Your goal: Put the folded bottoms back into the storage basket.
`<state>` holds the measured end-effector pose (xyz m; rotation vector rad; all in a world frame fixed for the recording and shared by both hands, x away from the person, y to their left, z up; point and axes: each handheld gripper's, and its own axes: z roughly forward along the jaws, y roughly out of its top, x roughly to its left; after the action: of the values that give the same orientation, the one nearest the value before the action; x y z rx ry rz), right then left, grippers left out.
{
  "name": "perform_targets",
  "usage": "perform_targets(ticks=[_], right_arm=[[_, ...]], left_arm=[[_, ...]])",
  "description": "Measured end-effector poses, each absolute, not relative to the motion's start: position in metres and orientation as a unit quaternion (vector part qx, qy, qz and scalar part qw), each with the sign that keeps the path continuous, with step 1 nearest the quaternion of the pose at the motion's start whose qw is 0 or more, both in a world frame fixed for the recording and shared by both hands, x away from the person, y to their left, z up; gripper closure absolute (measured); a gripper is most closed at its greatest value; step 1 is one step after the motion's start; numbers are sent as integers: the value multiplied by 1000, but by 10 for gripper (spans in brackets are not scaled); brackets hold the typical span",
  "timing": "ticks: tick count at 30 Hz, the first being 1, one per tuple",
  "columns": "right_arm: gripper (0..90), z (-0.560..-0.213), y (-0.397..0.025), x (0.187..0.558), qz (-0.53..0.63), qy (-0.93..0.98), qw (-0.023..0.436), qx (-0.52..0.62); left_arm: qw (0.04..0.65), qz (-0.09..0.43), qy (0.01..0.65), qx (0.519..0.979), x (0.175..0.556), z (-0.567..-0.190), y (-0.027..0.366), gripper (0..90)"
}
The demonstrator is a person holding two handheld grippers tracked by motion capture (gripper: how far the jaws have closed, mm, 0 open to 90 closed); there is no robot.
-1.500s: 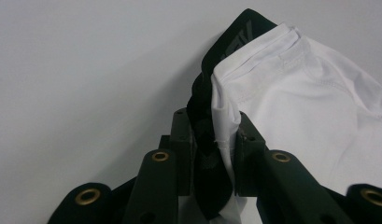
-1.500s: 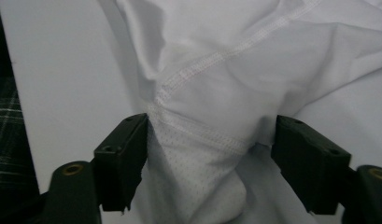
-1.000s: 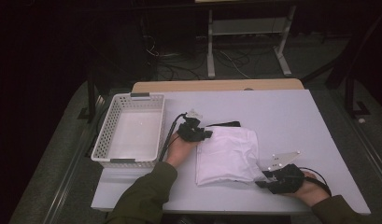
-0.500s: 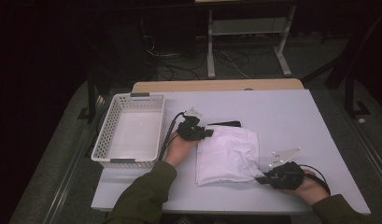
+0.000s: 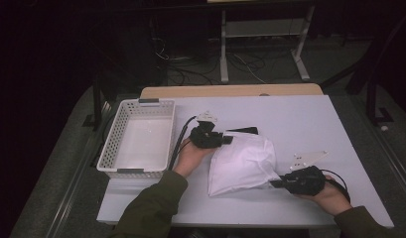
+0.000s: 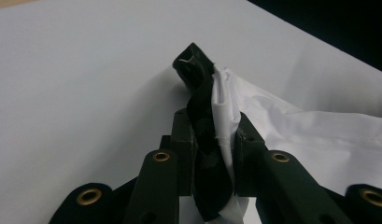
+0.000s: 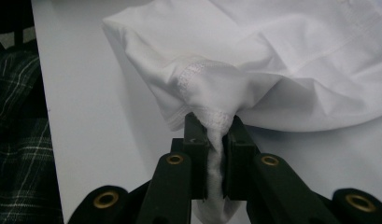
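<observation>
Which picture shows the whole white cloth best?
The high view: the white cloth lies entire on the table. The left gripper view shows a pinched edge with black fabric; the right gripper view shows a stitched hem pinched close up.

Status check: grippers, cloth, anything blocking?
Left gripper shut on white cloth far corner. Right gripper shut on near hem. Basket beside, apart. Nothing blocking.

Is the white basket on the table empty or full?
Empty: the high view shows the white basket with a bare white floor and nothing lying inside.
</observation>
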<state>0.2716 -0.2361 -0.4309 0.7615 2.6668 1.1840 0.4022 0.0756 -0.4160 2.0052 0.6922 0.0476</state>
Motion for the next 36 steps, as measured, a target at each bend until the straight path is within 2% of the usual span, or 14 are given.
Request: perform_targets(ticks=[10, 26, 36], right_arm=[[813, -422, -232, 276, 425, 869, 83, 239], [813, -405, -209, 288, 477, 847, 77, 220], [813, -396, -198, 303, 489, 844, 75, 207]], left_arm=[[500, -2, 258, 827, 392, -407, 63, 747], [514, -26, 211, 831, 374, -391, 42, 747], [516, -30, 222, 827, 382, -385, 47, 747]])
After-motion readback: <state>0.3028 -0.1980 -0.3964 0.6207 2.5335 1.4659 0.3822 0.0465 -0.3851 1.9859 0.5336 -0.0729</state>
